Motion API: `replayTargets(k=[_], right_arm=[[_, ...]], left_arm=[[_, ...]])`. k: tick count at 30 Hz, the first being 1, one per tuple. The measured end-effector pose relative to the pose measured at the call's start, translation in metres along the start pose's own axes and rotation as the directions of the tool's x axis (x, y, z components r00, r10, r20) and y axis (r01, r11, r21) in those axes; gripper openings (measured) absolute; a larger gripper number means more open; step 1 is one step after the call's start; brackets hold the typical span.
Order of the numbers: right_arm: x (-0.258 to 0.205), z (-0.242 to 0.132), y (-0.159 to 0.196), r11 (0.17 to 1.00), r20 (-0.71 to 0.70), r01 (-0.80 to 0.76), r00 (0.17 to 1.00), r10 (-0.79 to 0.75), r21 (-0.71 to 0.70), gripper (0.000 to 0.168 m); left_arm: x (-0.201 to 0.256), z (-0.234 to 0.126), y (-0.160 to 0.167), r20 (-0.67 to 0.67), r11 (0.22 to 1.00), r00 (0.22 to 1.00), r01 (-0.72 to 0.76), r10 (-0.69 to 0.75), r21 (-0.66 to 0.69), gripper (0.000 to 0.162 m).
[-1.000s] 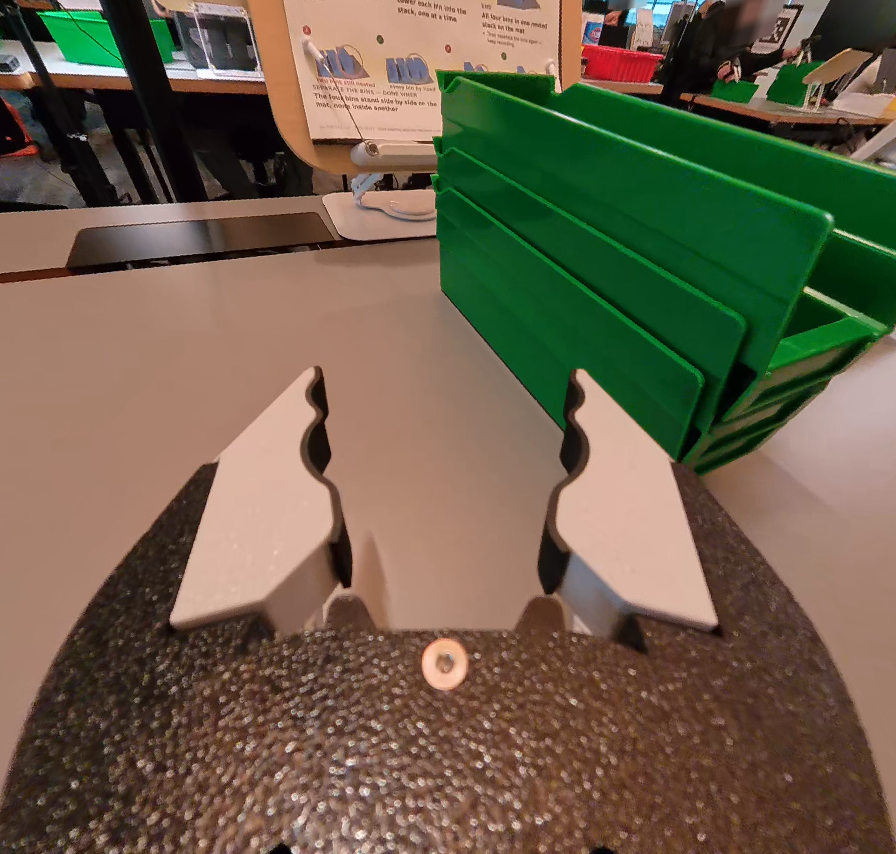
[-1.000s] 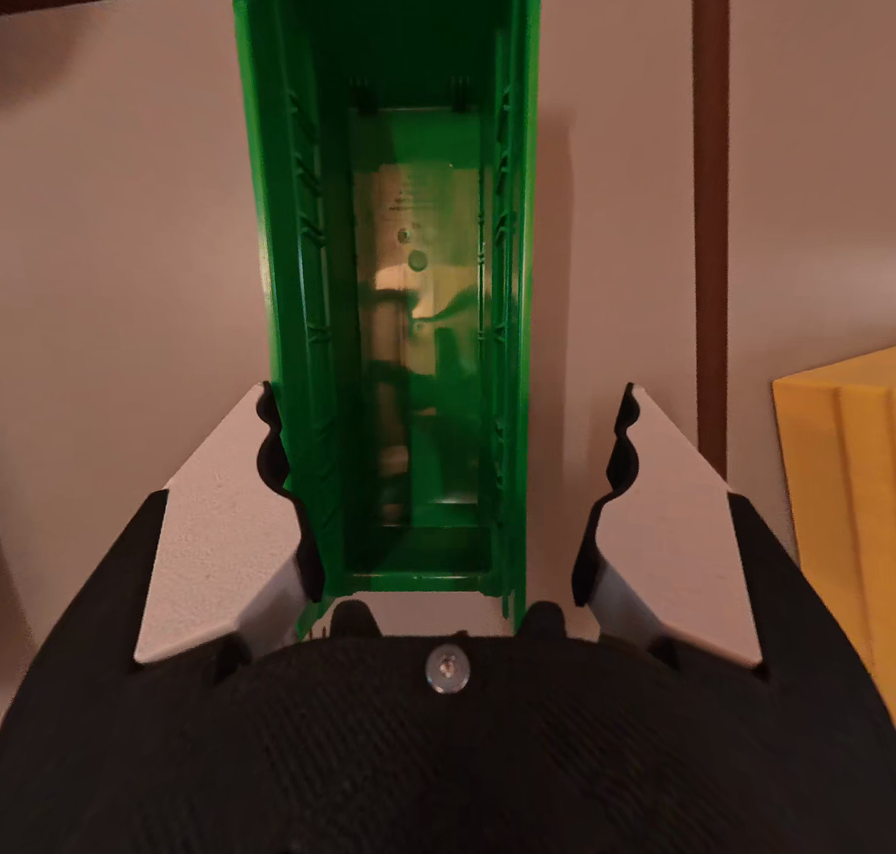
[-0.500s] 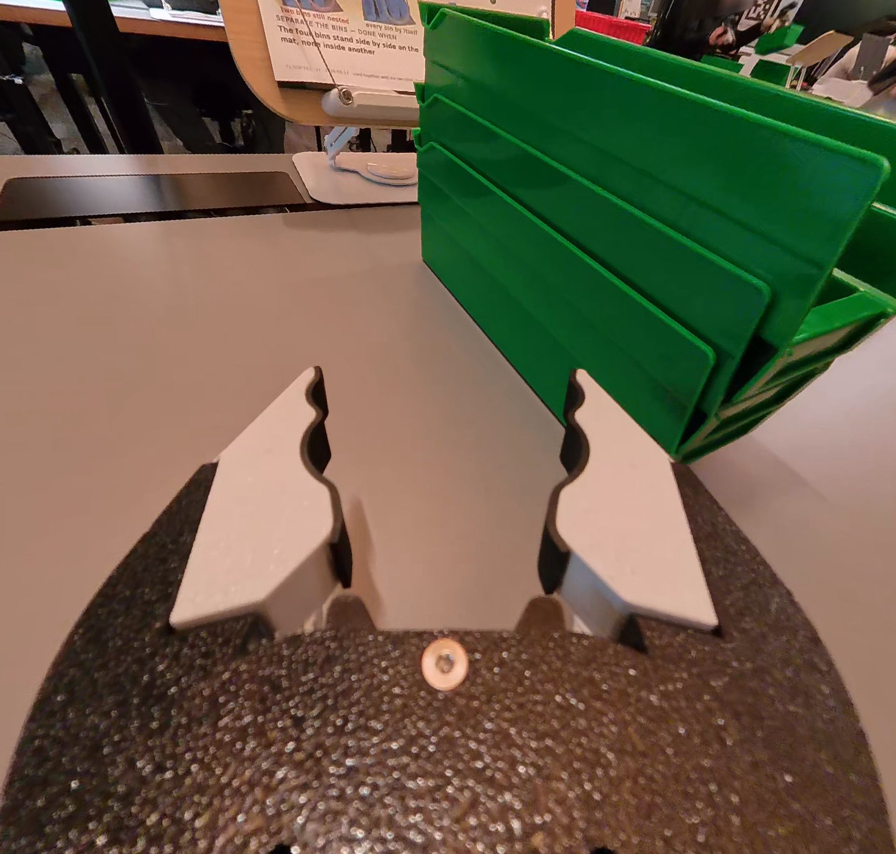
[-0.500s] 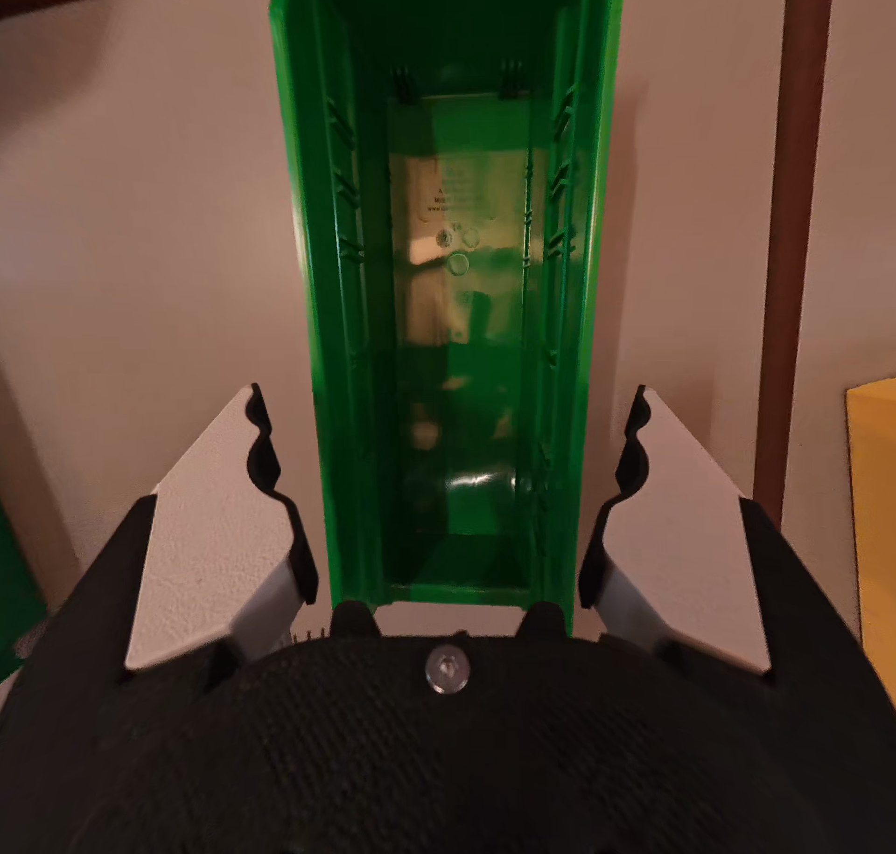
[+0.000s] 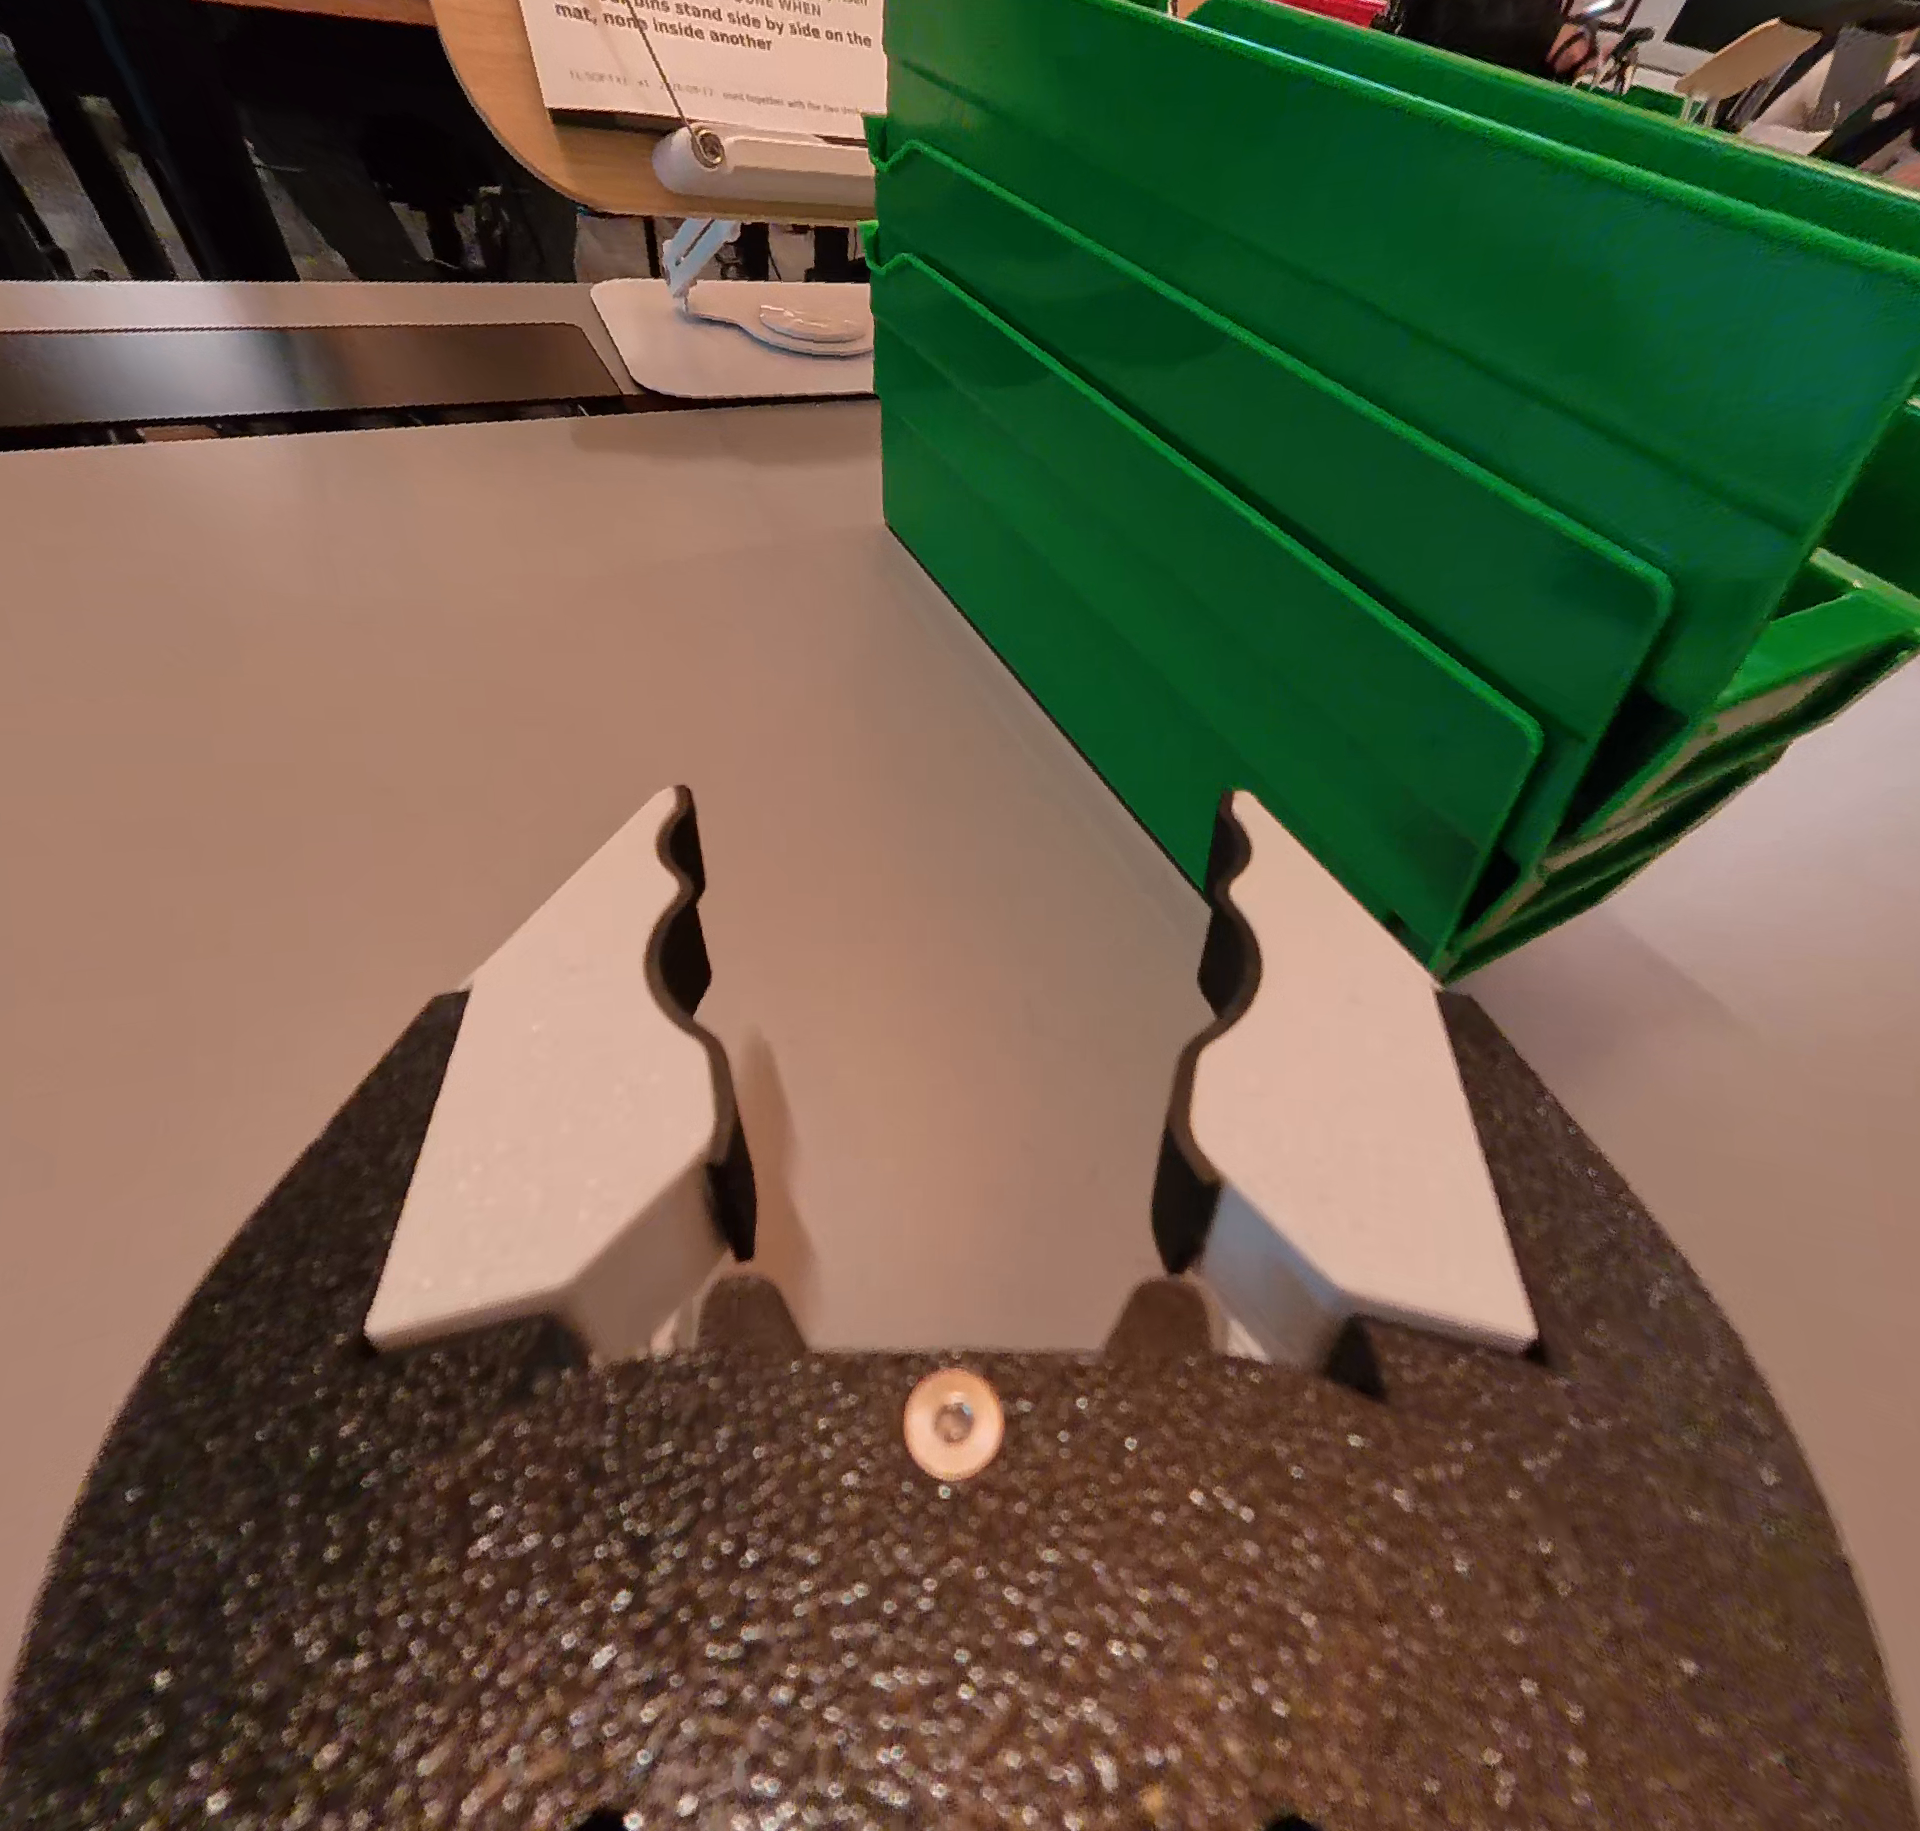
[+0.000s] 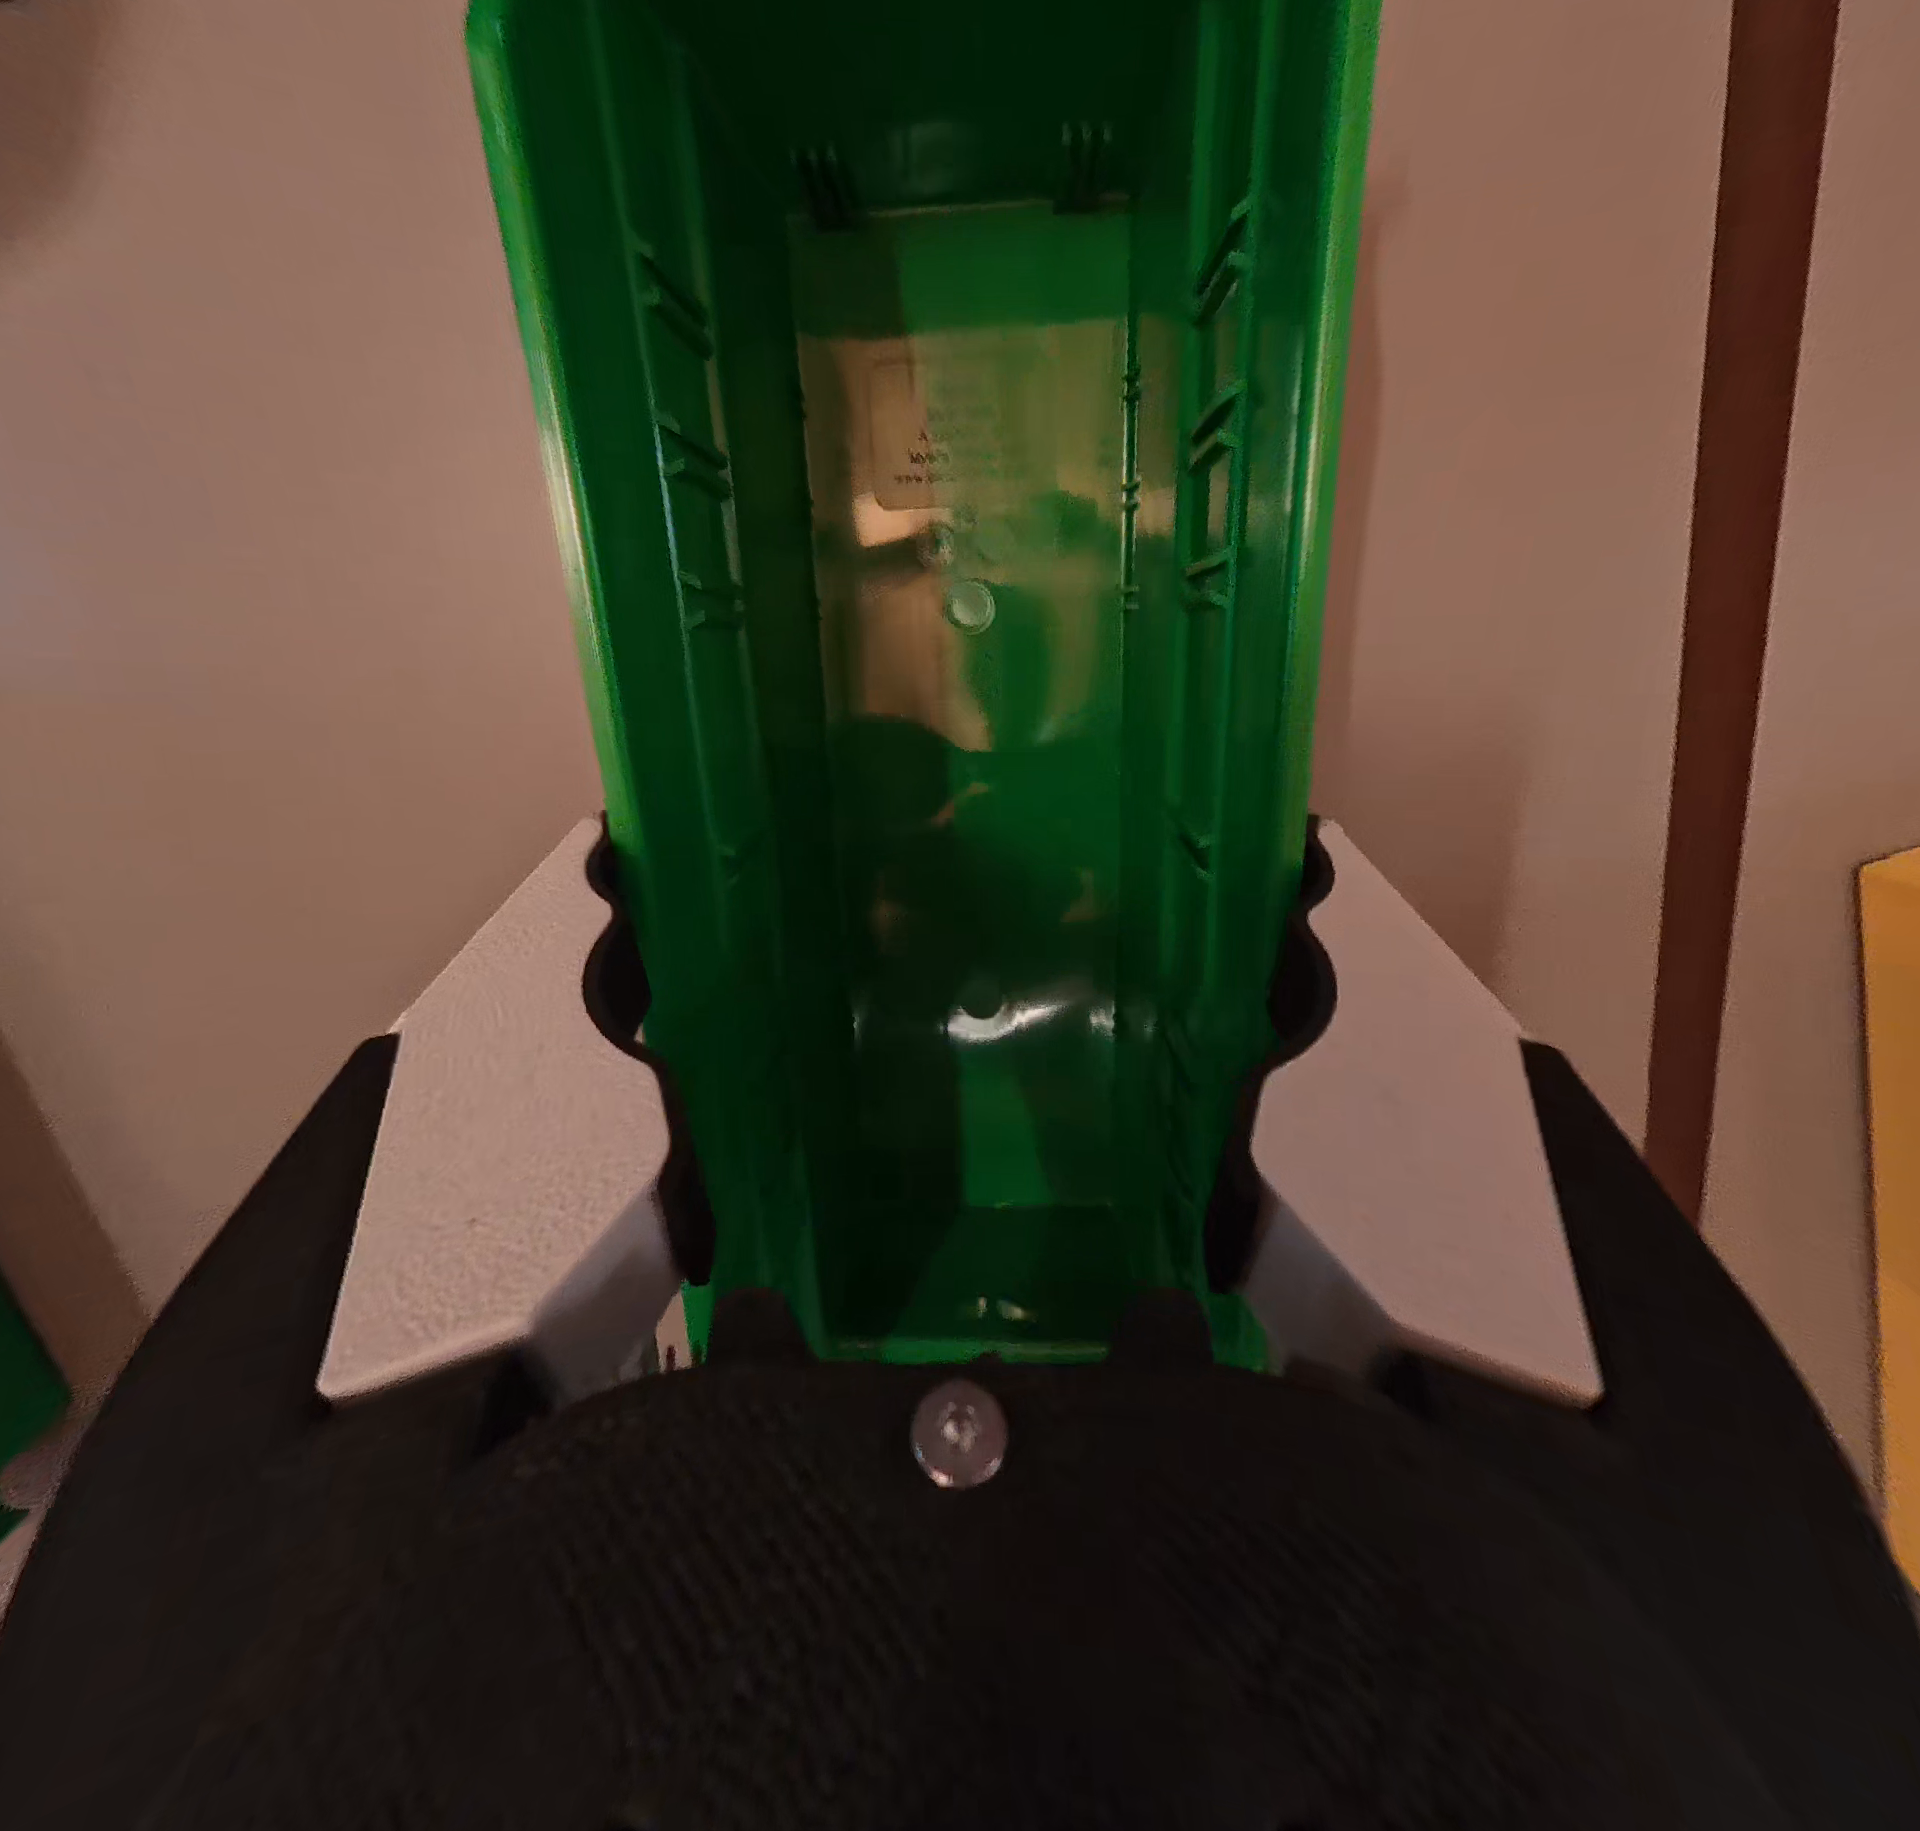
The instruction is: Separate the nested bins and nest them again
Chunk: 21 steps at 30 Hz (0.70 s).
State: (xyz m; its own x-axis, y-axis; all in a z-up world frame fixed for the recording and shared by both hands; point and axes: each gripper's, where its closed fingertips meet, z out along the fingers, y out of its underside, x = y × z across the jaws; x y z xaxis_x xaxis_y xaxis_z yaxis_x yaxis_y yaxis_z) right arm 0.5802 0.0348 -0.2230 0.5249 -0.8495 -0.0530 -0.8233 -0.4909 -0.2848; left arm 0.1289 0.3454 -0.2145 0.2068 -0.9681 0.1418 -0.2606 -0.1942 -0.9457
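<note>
- Left wrist view: the left gripper (image 5: 956, 950) is nearest, low over the grey table (image 5: 364, 701), its two pale fingers (image 5: 582, 1064) spread wide with only bare tabletop between them.
- Just right of and beyond its right finger stands the stack of nested green bins (image 5: 1299, 493), resting on the table. The stepped side walls rise one above another, and the gripper does not touch them.
- The stack's open front lips show at the near right corner, layered one over the other.
- Farther off, at the table's far edge, a white stand base (image 5: 769, 337) sits on the table and carries a wooden-edged instruction board (image 5: 665, 25) with a printed sheet.
- In the far background are other tables, and a person at the far right, partly blurred.
- Right wrist view: the right gripper (image 6: 961, 1043) looks down into a single green bin (image 6: 966, 576), open side toward the camera.
- Its fingers are pressed in against the outer faces of the bin's two long walls near the near end, the dark pads (image 6: 623, 992) touching the plastic on both sides, pinching the bin.
- The bin runs away from the gripper to the far edge of the view, with the pale table (image 6: 260, 431) under it.
- A brown strip (image 6: 1756, 431) runs near to far at the right, and a yellow object (image 6: 1886, 1106) lies at the right edge, well apart from the bin.
</note>
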Motion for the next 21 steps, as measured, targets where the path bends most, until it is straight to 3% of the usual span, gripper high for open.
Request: replayTargets(k=[3,9,14,21], right_arm=[[0.001,0.003,0.004,0.998,-0.056,0.043,0.997,-0.046,-0.054,0.125],[-0.008,-0.001,0.010,0.990,-0.051,0.072,0.996,-0.079,-0.120,0.106],[-0.015,-0.007,0.015,0.990,-0.048,-0.003,0.999,-0.003,-0.144,0.097],[-0.040,-0.068,0.004,0.988,-0.057,-0.085,0.995,0.079,-0.129,0.097]], left_arm=[[0.003,0.001,0.001,-0.006,1.000,1.000,-0.007,0.007,-0.008,0.095],[0.006,0.002,0.001,-0.017,1.000,1.000,-0.010,0.010,-0.015,0.095],[0.006,0.001,0.001,-0.028,1.000,1.000,-0.002,0.002,-0.016,0.095],[0.006,0.000,-0.002,-0.041,1.000,0.999,0.011,-0.011,-0.010,0.095]])
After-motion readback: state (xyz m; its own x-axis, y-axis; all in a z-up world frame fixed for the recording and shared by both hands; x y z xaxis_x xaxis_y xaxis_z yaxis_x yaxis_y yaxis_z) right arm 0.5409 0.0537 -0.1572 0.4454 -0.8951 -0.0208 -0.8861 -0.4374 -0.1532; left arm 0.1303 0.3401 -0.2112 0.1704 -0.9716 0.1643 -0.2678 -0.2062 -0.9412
